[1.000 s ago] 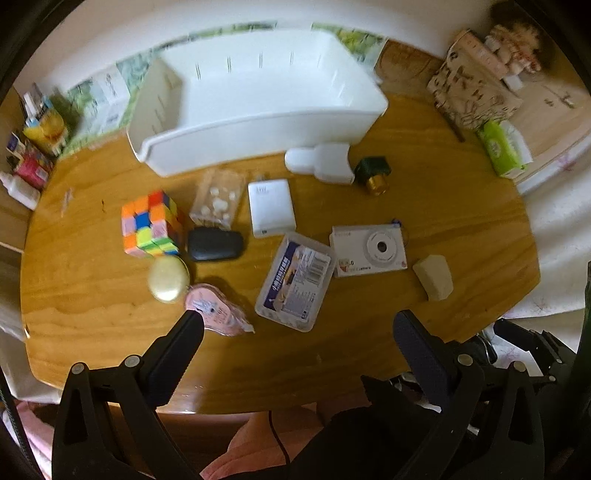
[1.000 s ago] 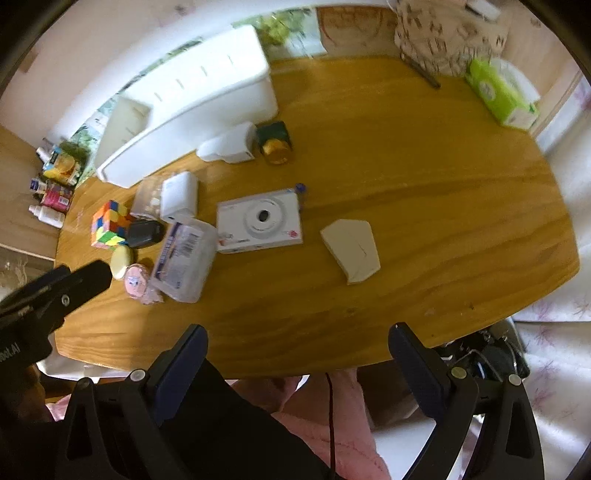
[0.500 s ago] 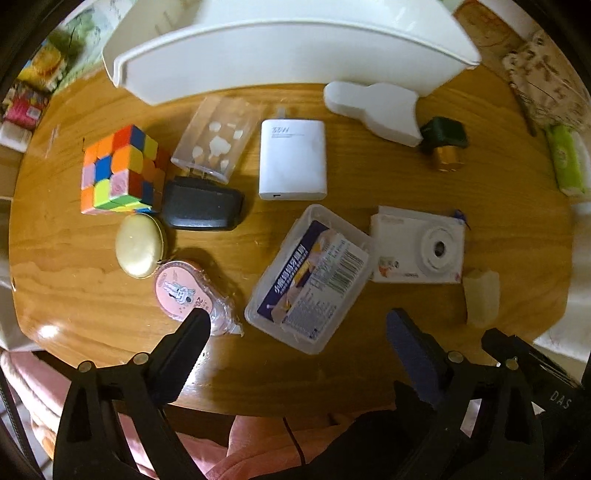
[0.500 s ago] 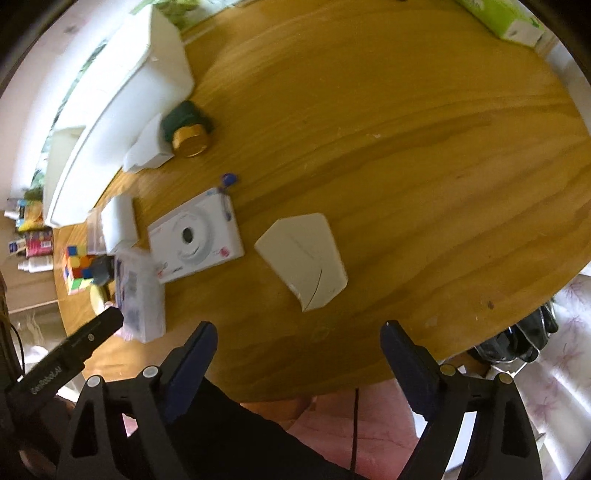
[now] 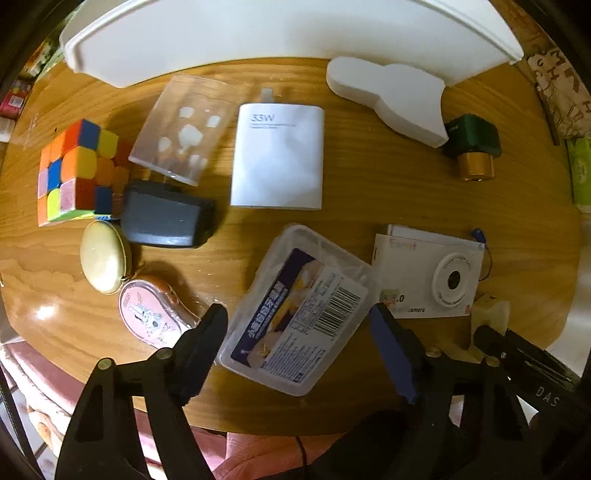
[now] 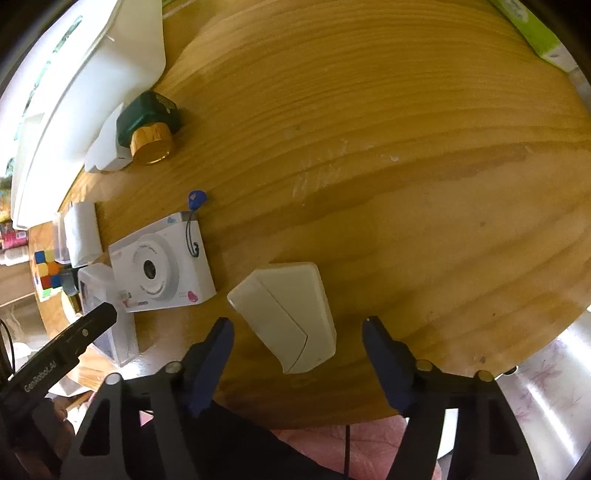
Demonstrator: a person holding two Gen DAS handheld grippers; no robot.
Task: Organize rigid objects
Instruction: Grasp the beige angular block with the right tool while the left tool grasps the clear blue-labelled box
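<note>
My left gripper (image 5: 297, 317) is open, its jaws on either side of a clear plastic box with a blue label (image 5: 299, 310) on the wooden table (image 5: 351, 206). My right gripper (image 6: 297, 328) is open, its jaws on either side of a cream wedge-shaped case (image 6: 290, 314). A white toy camera (image 5: 428, 275) lies between the two; it also shows in the right wrist view (image 6: 160, 266). A large white bin (image 5: 280, 33) stands at the back.
On the table lie a colour cube (image 5: 75, 171), a black case (image 5: 164, 219), a gold oval tin (image 5: 103, 256), a pink tape dispenser (image 5: 147, 314), a clear packet (image 5: 183, 129), a white 33W charger (image 5: 279, 158), a white foam block (image 5: 391, 98) and a green gold-capped bottle (image 5: 472, 147).
Both grippers have moved down and forward toward the table. The left now brackets the clear box; the right now brackets the cream case. Both stay open.
</note>
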